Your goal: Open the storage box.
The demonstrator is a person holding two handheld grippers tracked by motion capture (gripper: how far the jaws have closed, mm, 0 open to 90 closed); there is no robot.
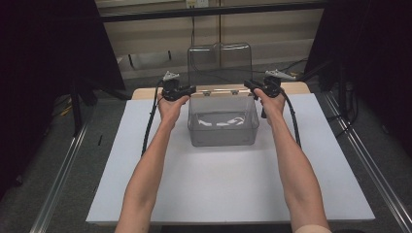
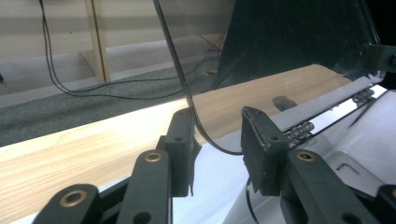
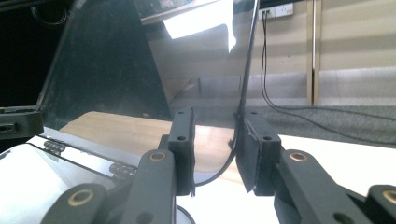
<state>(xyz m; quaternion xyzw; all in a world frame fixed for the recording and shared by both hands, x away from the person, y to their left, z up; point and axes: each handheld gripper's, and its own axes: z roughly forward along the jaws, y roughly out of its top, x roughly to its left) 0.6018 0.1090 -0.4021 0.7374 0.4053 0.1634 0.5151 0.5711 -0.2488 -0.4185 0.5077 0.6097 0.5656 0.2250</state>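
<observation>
A clear plastic bin [image 1: 222,127] sits mid-table, its hinged lid [image 1: 219,63] standing upright. The left gripper [image 1: 193,89] and right gripper [image 1: 247,83], both spread, straddle the lid's lower side edges.

Grey carpet floor [image 1: 58,160], beige panelled wall [image 1: 272,29], dark side curtains [image 1: 43,58].

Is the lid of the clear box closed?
No, the lid stands upright on its hinges behind the open clear box, between both grippers.

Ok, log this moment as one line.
clear plastic hinged box | lid upright | left gripper open, straddling lid edge | right gripper open, likewise
</observation>
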